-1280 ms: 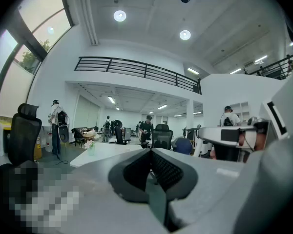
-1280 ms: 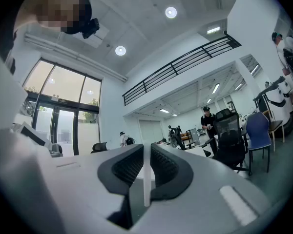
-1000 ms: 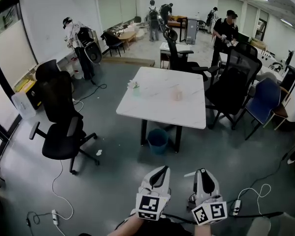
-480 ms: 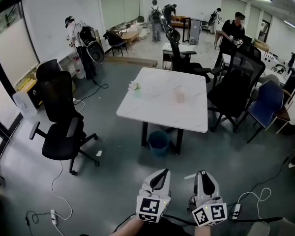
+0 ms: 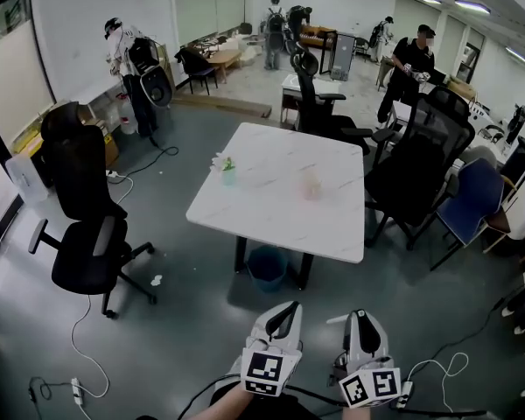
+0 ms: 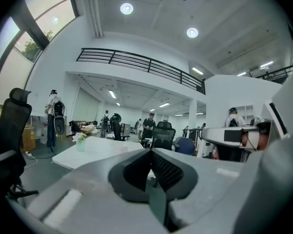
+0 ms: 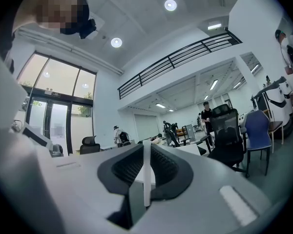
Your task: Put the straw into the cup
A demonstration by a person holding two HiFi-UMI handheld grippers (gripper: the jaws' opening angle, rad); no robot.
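1. Head view: the left gripper (image 5: 287, 307) and the right gripper (image 5: 363, 315) are seen side by side at the lower edge, held low over the grey floor (image 5: 184, 322) and well apart from the white table (image 5: 271, 221).
2. Head view: a short white stub, taken to be the straw (image 5: 336, 319), is seen jutting out beside the right gripper's jaws.
3. Head view: the cup (image 5: 311, 185), pale and translucent, is placed upright near the middle of the table. A small potted plant (image 5: 227, 171) is set toward the table's left edge, apart from the cup.
4. Head view: a blue bin (image 5: 268, 268) is tucked under the table, and a black office chair (image 5: 79, 226) is parked to the left. Several people (image 5: 127, 59) are seen standing at the far end of the room.
5. Left gripper view: the jaws of the left gripper (image 6: 150, 155) are pressed together, and nothing is seen between them. The table (image 6: 102, 152) and the potted plant (image 6: 81, 141) are visible beyond, left of the jaws. The cup cannot be made out here.
6. Right gripper view: the jaws of the right gripper (image 7: 146, 152) are closed narrowly on the straw (image 7: 146, 174). It is clamped upright between the pads, with its top above the jaw tips. A black-railed balcony (image 7: 185, 55) is seen high up in the room.
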